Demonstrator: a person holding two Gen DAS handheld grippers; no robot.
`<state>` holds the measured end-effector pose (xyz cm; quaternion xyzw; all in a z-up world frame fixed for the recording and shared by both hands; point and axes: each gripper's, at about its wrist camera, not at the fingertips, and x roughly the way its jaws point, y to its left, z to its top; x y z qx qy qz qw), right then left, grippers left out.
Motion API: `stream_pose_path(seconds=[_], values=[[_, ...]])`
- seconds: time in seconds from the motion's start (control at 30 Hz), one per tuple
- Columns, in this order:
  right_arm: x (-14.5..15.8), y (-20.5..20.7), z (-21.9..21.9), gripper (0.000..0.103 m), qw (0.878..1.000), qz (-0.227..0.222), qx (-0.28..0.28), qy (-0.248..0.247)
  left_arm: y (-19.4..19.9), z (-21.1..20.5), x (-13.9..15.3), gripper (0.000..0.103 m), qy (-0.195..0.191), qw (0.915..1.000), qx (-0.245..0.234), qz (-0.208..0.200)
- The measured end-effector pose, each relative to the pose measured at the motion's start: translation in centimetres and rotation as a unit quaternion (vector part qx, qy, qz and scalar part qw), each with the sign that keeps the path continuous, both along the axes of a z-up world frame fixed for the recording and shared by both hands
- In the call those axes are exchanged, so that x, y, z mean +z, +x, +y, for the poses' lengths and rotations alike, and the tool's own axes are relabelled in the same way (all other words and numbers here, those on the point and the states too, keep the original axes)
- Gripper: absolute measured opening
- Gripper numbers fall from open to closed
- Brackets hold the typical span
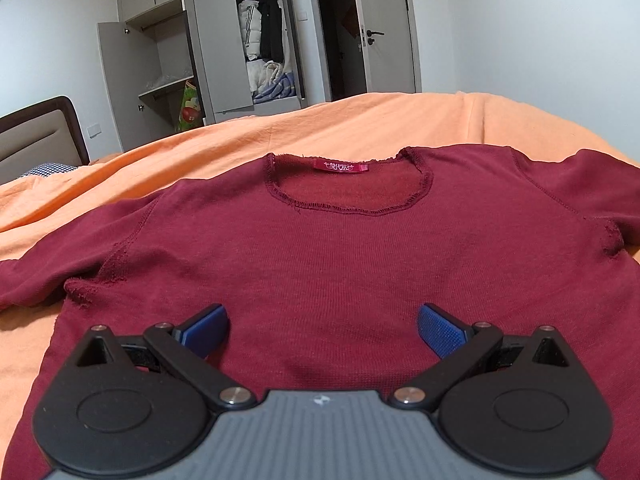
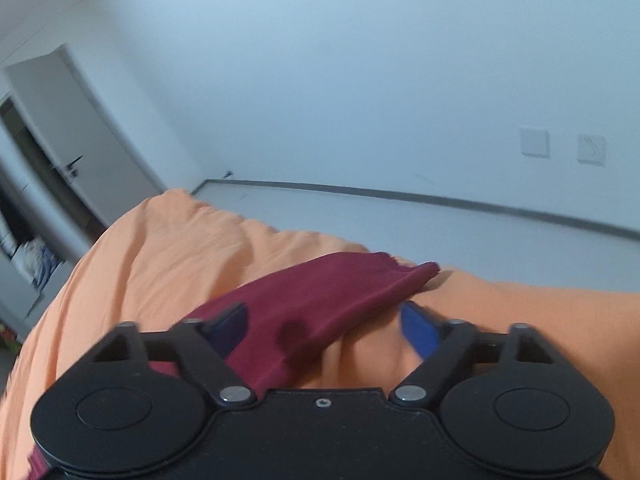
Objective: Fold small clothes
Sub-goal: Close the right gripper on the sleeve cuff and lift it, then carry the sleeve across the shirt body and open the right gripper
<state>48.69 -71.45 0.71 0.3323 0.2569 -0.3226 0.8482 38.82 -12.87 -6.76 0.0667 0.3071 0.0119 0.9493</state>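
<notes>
Shirt lies flat on the bed, collar far; right gripper, wide, straddles its sleeve; left gripper wide, empty.

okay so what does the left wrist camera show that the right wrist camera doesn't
Only the left wrist view shows the shirt's neckline with its pink label, the open wardrobe with hanging clothes, and a headboard. Only the right wrist view shows one sleeve lying between the open right gripper and two wall plates. Both show the dark red shirt on the orange bedcover, a door, and an open gripper, the left gripper hovering over the shirt's body.
</notes>
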Motion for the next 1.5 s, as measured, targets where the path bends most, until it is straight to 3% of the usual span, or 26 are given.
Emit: stream_pose_path(seconds=[0.07, 0.2, 0.23, 0.33, 0.5, 0.7, 0.9, 1.07, 1.3, 1.5], values=[[0.0, 0.5, -0.2, 0.063, 1.000, 0.009, -0.008, 0.014, 0.0, 0.0, 0.0, 0.103, -0.002, 1.0000, 0.000, 0.002], [0.4, 1.6, -0.9, 0.021, 0.999, 0.026, -0.024, 0.019, 0.2, 0.4, 1.7, 0.103, -0.018, 0.9994, -0.016, 0.024], [0.6, 1.9, -0.8, 0.016, 0.999, 0.030, -0.021, 0.009, 0.2, 0.4, 2.4, 0.103, -0.023, 0.9989, -0.027, 0.029], [1.6, 2.2, 0.1, 0.010, 0.999, 0.026, -0.003, -0.021, -0.3, 0.6, 4.7, 0.103, -0.033, 0.9981, -0.046, 0.023], [4.8, 2.5, 2.5, 0.009, 0.997, -0.006, 0.023, -0.073, -0.8, 2.2, 8.0, 0.103, -0.046, 0.9984, -0.033, 0.007], [10.9, 4.6, 9.6, 0.009, 0.976, -0.063, 0.108, -0.179, -1.4, 5.9, 10.4, 0.103, -0.098, 0.9950, 0.008, -0.014], [14.9, 8.2, 20.0, 0.009, 0.936, -0.107, 0.222, -0.252, -2.2, 9.0, 11.2, 0.103, -0.089, 0.9938, 0.058, -0.033], [15.3, 9.9, 29.8, 0.008, 0.897, -0.130, 0.313, -0.285, -3.7, 12.1, 12.1, 0.103, -0.102, 0.9897, 0.087, -0.050], [11.5, 9.1, 44.3, 0.008, 0.832, -0.128, 0.427, -0.330, -5.7, 16.3, 13.0, 0.103, -0.084, 0.9842, 0.137, -0.073], [5.8, 5.5, 54.4, 0.008, 0.757, -0.105, 0.522, -0.379, -7.5, 19.2, 12.8, 0.103, -0.074, 0.9806, 0.168, -0.069]])
